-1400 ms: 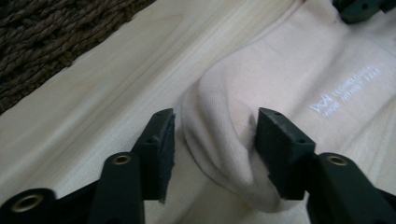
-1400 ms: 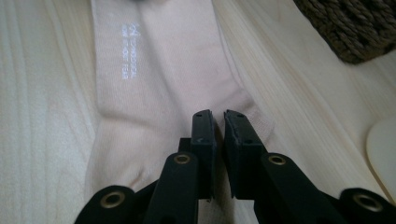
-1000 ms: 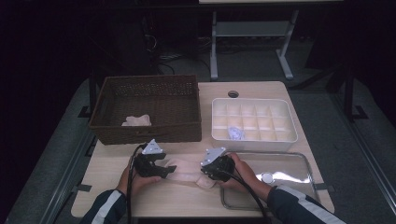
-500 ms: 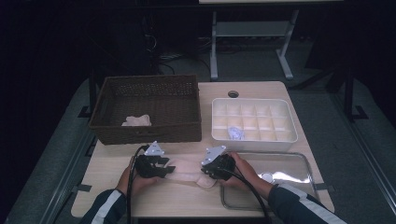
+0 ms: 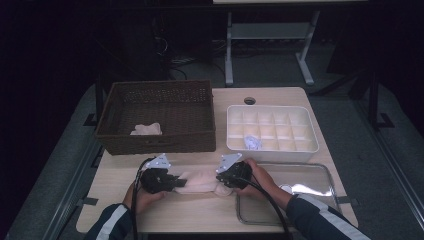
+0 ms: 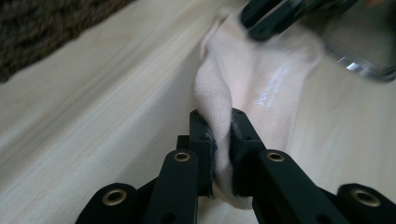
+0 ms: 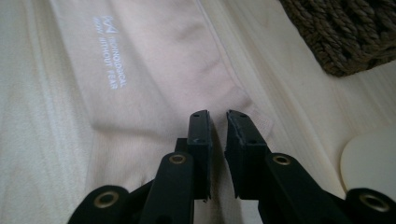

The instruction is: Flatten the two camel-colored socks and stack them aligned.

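Note:
A pale pink cloth [image 5: 200, 180] lies stretched along the table's near side between my two grippers. My left gripper [image 5: 175, 181] is at its left end. Its jaws have just been closing, and in the left gripper view they [image 6: 219, 119] pinch an upright fold of the cloth [image 6: 219, 88]. My right gripper [image 5: 221, 185] is at the right end. In the right gripper view its jaws [image 7: 218, 116] stand almost together, tips down on the cloth [image 7: 154, 70] near its hem. White lettering is printed on the fabric.
A dark wicker basket [image 5: 155, 137] holding another pale cloth [image 5: 146, 129] stands behind the left gripper. A white compartment box [image 5: 272, 148] with a small crumpled item [image 5: 252, 142] sits back right. A shiny metal tray [image 5: 320, 172] lies by the right hand.
The left gripper's jaws stood wide apart a second ago and have closed on the cloth's left end. Both hands have stayed in place.

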`<state>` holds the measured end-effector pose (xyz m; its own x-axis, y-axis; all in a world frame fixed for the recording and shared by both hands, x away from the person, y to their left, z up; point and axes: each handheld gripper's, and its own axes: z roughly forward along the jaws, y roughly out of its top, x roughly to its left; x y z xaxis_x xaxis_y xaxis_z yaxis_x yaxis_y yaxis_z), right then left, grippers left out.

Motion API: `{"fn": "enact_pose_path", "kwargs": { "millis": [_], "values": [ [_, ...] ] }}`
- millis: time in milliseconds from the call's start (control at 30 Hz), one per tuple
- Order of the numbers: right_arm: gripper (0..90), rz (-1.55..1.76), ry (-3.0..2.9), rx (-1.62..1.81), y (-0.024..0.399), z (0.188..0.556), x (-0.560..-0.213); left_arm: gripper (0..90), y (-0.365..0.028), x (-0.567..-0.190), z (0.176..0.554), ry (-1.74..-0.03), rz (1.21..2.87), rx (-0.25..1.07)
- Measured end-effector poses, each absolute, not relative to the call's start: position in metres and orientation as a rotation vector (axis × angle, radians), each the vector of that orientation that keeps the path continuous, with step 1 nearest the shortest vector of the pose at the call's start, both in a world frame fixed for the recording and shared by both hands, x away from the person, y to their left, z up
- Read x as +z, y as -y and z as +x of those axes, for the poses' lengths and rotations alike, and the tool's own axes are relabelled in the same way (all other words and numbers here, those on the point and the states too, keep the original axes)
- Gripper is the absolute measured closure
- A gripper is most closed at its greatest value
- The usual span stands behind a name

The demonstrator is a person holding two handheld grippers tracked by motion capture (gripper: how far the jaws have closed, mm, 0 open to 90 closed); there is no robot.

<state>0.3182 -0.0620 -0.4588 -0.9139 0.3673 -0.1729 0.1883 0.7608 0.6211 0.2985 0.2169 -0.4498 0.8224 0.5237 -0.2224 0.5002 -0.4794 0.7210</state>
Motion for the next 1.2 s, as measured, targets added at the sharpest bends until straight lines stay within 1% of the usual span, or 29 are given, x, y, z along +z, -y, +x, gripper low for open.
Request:
{"fn": "enact_pose_path", "kwargs": {
  "millis": [33, 67, 200, 267, 367, 433, 467, 667, 800, 867, 933, 967, 1000, 1033, 1067, 1100, 1200],
  "values": [
    [78.3, 0.432, -2.678, 0.904, 0.063, 0.319, -0.459, 81.7, -0.217, -0.447, 0.297, -0.731, 2.140, 0.024],
    [74.2, 0.450, -2.689, 0.918, 0.063, 0.321, -0.457, 81.5, -0.216, -0.445, 0.295, -0.723, 2.128, 0.017],
    [70.7, 0.470, -2.693, 0.961, 0.062, 0.321, -0.453, 81.2, -0.215, -0.443, 0.295, -0.719, 2.116, -0.003],
    [72.4, 0.477, -2.672, 1.006, 0.061, 0.317, -0.449, 80.9, -0.215, -0.444, 0.295, -0.721, 2.126, 0.011],
    [81.5, 0.427, -2.678, 1.033, 0.054, 0.312, -0.446, 80.7, -0.215, -0.445, 0.295, -0.741, 2.120, 0.010],
    [82.8, 0.402, -2.690, 1.025, 0.052, 0.312, -0.446, 80.8, -0.215, -0.445, 0.295, -0.738, 2.115, 0.004],
    [83.5, 0.385, -2.707, 1.004, 0.041, 0.313, -0.450, 80.7, -0.215, -0.444, 0.294, -0.738, 2.108, -0.004],
    [82.8, 0.352, -2.742, 0.968, 0.027, 0.318, -0.460, 80.7, -0.213, -0.440, 0.293, -0.711, 2.040, -0.044],
    [76.6, 0.340, -2.734, 0.979, 0.022, 0.317, -0.460, 80.6, -0.208, -0.436, 0.293, -0.686, 1.997, -0.068],
    [72.2, 0.335, -2.723, 0.992, 0.021, 0.319, -0.461, 80.2, -0.204, -0.435, 0.295, -0.682, 1.992, -0.073],
    [71.5, 0.350, -2.728, 1.003, 0.021, 0.319, -0.461, 79.3, -0.201, -0.435, 0.296, -0.682, 1.989, -0.072],
    [62.6, 0.329, -2.735, 1.027, 0.022, 0.320, -0.460, 78.7, -0.198, -0.434, 0.298, -0.691, 1.991, -0.065],
    [58.1, 0.340, -2.738, 1.047, 0.025, 0.320, -0.457, 78.5, -0.197, -0.434, 0.298, -0.691, 1.994, -0.058],
    [58.1, 0.340, -2.738, 1.047, 0.025, 0.320, -0.457, 78.2, -0.197, -0.434, 0.298, -0.691, 1.994, -0.058],
    [54.3, 0.321, -2.705, 1.089, 0.034, 0.323, -0.446, 77.8, -0.195, -0.434, 0.298, -0.697, 2.006, -0.036],
    [53.2, 0.354, -2.707, 1.103, 0.038, 0.324, -0.441, 77.8, -0.194, -0.433, 0.298, -0.693, 2.011, -0.037],
    [52.5, 0.443, -2.695, 1.151, 0.057, 0.326, -0.423, 78.0, -0.190, -0.432, 0.300, -0.703, 2.025, -0.027]
  ]
}}
